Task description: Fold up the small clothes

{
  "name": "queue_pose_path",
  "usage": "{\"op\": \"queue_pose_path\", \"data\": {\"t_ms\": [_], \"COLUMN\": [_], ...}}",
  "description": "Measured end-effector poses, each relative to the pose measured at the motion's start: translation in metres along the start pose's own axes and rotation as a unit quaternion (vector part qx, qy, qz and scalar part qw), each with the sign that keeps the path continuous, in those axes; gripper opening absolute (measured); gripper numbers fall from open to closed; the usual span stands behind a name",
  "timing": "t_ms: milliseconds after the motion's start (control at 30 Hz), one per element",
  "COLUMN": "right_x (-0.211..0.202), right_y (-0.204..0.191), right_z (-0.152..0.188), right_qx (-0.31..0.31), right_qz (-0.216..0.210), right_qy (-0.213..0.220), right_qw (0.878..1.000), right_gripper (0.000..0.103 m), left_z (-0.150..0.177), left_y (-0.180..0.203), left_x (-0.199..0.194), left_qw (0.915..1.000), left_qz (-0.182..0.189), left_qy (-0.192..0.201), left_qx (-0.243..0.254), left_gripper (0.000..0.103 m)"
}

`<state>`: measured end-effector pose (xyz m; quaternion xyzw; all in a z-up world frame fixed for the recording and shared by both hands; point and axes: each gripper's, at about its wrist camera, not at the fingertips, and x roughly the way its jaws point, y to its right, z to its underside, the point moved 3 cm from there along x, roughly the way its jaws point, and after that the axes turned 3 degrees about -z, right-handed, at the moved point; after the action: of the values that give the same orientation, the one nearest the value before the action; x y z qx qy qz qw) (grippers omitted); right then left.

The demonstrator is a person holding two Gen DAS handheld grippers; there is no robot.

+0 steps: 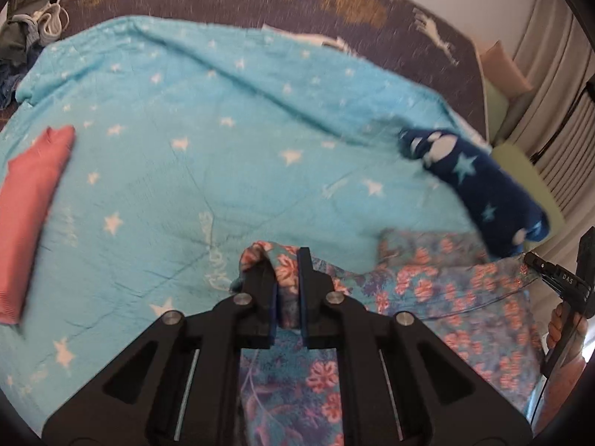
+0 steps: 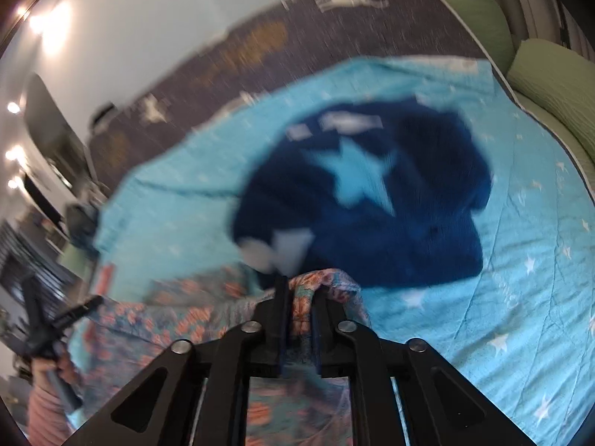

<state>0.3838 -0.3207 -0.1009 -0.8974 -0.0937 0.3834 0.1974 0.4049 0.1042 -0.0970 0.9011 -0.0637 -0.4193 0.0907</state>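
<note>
Left wrist view: left gripper (image 1: pixel 287 260) has its jaws closed on a bunched edge of the floral garment (image 1: pixel 438 290), fabric pinched betw. both pads and hanging down under the tool. The garment spreads off to the right of the grip, lying on the turquoise star blanket (image 1: pixel 178 186), which I'll use as ref. for everything else. On the blanket's left side lies a folded pink cloth (image 1: pixel 29 215), well apart from the gripper. On its right side sits a navy star garment (image 1: pixel 479 186), just beyond the floral piece and touching or overlapping its far edge. Past the blanket's far edge is a dark bedspread w/ white deer (image 1: pixel 334 3). Right wrist view (blurred): right gripper (image 2: pixel 299 290) also has jaws closed on a bunch of the floral garment (image 2: pixel 178 319), the rest trailing left over the blanket (image 2: pixel 502 278). The navy star garment (image 2: pixel 372 193) lies mid-blanket just beyond the fingertips. Left gripper (image 2: pixel 80 306) shows at the far left, at the garment's other end.
</note>
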Motion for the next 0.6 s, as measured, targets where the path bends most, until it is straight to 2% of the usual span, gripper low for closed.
{"op": "queue_pose_path", "data": {"t_ms": [33, 100, 200, 333, 400, 433, 533, 600], "right_x": [0.007, 0.008, -0.013, -0.061, -0.083, -0.093, -0.121, -0.134], "right_y": [0.004, 0.010, 0.020, 0.031, 0.035, 0.035, 0.037, 0.039], "right_z": [0.005, 0.010, 0.013, 0.019, 0.032, 0.043, 0.086, 0.118], "right_qx": [0.004, 0.010, 0.018, 0.018, 0.013, 0.012, 0.006, 0.014], "right_qz": [0.005, 0.000, 0.001, 0.008, 0.003, 0.001, -0.002, -0.005], "right_qy": [-0.009, -0.013, 0.015, 0.043, 0.037, 0.027, -0.001, -0.015], "right_qw": [1.000, 1.000, 1.000, 0.999, 0.999, 1.000, 1.000, 1.000], "right_gripper": [0.020, 0.034, 0.053, 0.056, 0.059, 0.059, 0.060, 0.060], "left_z": [0.002, 0.004, 0.005, 0.007, 0.020, 0.031, 0.063, 0.096], "left_y": [0.000, -0.003, -0.011, -0.022, -0.022, -0.021, -0.022, -0.022], "left_x": [0.001, -0.003, -0.017, -0.052, -0.080, -0.097, -0.129, -0.145], "left_qw": [1.0000, 1.0000, 0.9998, 0.9988, 0.9974, 0.9963, 0.9959, 0.9974], "left_qz": [-0.001, 0.005, 0.014, 0.008, -0.010, -0.014, -0.016, -0.013], "left_qy": [0.000, 0.006, 0.011, 0.044, 0.071, 0.084, 0.085, 0.064], "left_qx": [0.001, 0.001, -0.011, -0.019, -0.004, 0.008, 0.027, 0.032], "left_gripper": [0.010, 0.013, 0.015, 0.028, 0.048, 0.052, 0.056, 0.063]}}
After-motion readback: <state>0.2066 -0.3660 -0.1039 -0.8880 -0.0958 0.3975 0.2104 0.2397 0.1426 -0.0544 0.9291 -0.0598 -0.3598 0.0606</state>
